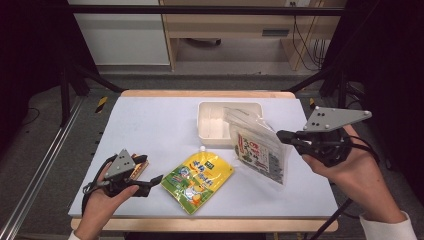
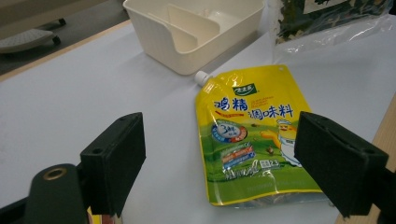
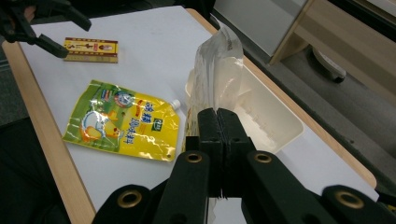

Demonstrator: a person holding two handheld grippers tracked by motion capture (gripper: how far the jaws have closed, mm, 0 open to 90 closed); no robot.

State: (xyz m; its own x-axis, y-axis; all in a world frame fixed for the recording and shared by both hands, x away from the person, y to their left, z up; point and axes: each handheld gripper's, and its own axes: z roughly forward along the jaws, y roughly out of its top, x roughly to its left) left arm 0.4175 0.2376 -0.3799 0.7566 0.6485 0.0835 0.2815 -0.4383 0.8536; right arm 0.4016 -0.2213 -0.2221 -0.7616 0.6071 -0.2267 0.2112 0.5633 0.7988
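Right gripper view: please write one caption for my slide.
Right gripper shut on clear bag beside white tray.

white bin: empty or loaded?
Empty as far as visible: white bin shows a bare floor and divider; the clear packet hides part in the high view.

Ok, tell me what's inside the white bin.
The white bin shows a slanted white divider and bare compartments. The clear packet pinched in the right gripper covers its right end in the high view.

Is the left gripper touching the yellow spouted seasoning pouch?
Apart. The left gripper view shows the left gripper open, its black fingers raised above the table, with the yellow spouted seasoning pouch lying flat beyond them.
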